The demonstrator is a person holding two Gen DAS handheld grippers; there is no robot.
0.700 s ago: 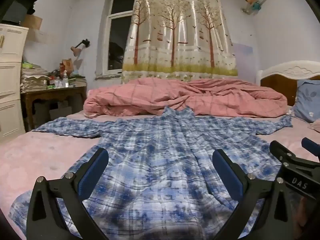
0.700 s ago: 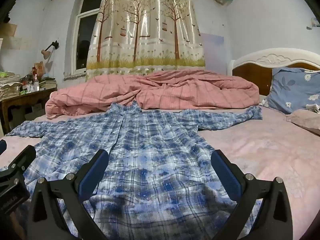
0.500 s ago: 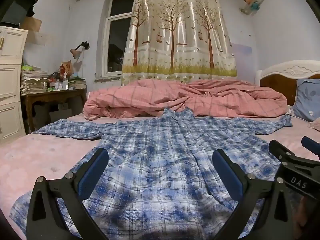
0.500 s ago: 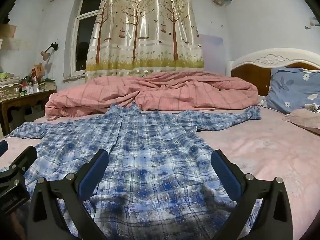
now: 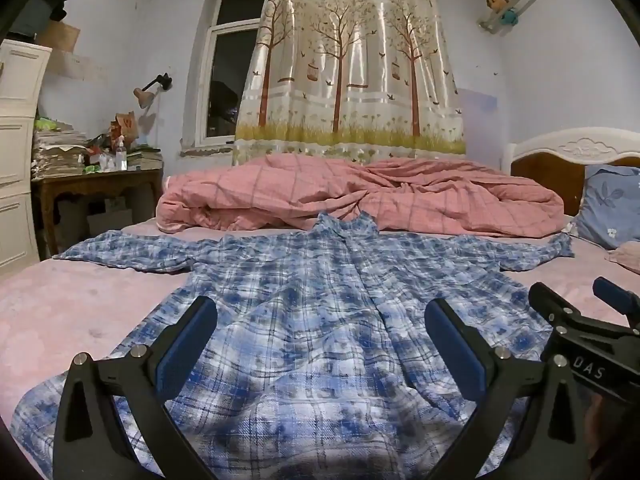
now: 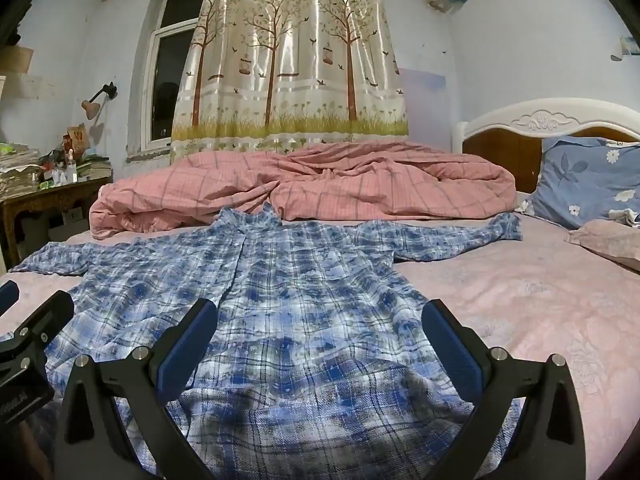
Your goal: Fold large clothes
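A large blue-and-white plaid shirt (image 5: 320, 300) (image 6: 288, 292) lies spread flat on the pink bed sheet, collar toward the far quilt, both sleeves stretched out sideways. My left gripper (image 5: 320, 320) hovers open over the shirt's lower hem area, nothing between its blue pads. My right gripper (image 6: 318, 320) hangs open the same way over the hem, slightly to the right. In the left wrist view the right gripper (image 5: 592, 320) shows at the right edge; in the right wrist view the left gripper (image 6: 28, 320) shows at the left edge.
A rumpled pink checked quilt (image 5: 360, 196) lies across the bed behind the collar. A blue flowered pillow (image 6: 588, 180) and white headboard (image 6: 548, 120) stand at the right. A cluttered wooden side table (image 5: 96, 184) and white drawers (image 5: 16, 152) are at the left. Pink sheet (image 6: 520, 300) lies bare right of the shirt.
Both views show the shirt and room sitting a little higher in frame, a slight tilt or drift of the hands. Both grippers remain open and the shirt has not moved.
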